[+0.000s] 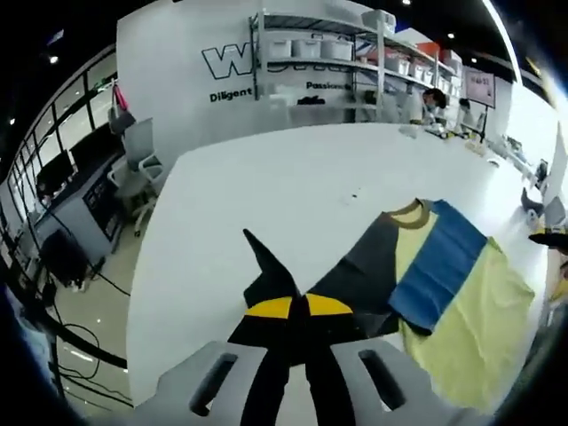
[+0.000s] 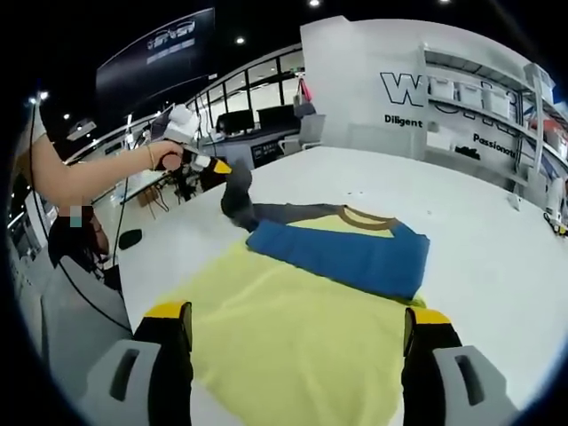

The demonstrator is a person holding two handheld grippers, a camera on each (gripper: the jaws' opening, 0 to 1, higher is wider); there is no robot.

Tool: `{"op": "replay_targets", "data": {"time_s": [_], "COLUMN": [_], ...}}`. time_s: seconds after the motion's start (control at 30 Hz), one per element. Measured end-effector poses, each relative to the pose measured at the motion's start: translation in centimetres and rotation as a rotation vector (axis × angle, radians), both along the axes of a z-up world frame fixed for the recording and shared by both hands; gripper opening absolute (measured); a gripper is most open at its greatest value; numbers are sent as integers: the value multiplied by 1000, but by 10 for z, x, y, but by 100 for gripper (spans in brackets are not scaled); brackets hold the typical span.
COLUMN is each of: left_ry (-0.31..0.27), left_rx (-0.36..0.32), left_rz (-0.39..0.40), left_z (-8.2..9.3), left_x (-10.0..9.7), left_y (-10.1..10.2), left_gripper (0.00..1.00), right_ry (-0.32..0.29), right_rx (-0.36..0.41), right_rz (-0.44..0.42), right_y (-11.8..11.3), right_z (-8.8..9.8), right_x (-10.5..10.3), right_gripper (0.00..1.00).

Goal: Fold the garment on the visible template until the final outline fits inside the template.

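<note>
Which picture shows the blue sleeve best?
The right gripper view: the blue sleeve lies folded across the yellow shirt, whole and near the middle. In the left gripper view the blue sleeve sits off to the side, smaller and slanted, behind the left gripper, shut on the grey sleeve.

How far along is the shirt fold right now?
Done: the blue sleeve already lies folded across the yellow body. In hand: the left gripper is shut on the grey sleeve, lifted off the table; the right gripper is open over the hem. Left: lay that sleeve in and fold the body up. I can't make out a template.
</note>
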State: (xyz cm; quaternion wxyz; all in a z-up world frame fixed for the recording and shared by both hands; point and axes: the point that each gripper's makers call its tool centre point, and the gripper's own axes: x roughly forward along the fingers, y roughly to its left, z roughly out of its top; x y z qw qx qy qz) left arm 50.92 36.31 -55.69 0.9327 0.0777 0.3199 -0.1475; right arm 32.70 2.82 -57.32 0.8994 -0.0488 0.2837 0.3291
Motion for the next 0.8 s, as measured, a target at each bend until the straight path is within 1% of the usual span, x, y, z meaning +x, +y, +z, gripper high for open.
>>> {"op": "replay_targets", "data": {"time_s": [0.07,0.17,0.33,0.4,0.47,0.5,0.57,0.63,0.7,0.73,0.8], "left_ry": [-2,-6,-4,-6,-9,1,-1,0,-3,-9,-17], "left_rx": [-10,-18,-50,-53,-58,-75,-89,-103,-117,-135,-149], "left_rz": [-6,-49,-91,-132,-144,-148,-152,-165,-176,-184,-195], "left_z": [3,8,12,14,15,14,15,16,19,23,28], "left_x": [-1,-4,-7,-9,-8,-8,-7,-6,-4,-3,0], "left_y": [-9,-27,-55,-73,-82,-91,-97,-110,-119,-127,-141], "left_gripper": [7,7,7,7,7,7,7,7,7,7,7], "right_ry": [0,3,5,7,7,7,7,8,10,11,12], "right_rx": [-2,2,6,6,8,11,17,16,17,18,20], "right_rz": [1,-1,-5,-6,-8,-12,-15,-15,-15,-17,-18], "right_y": [0,-1,-2,-2,-3,-4,-5,-6,-6,-7,-7], "right_z": [0,-1,-2,-3,-3,-2,-2,-2,-3,-3,-3], "right_x": [0,-1,-3,-4,-4,-4,-4,-4,-5,-5,-5], "right_gripper": [98,98,98,98,98,98,98,98,99,98,99]}}
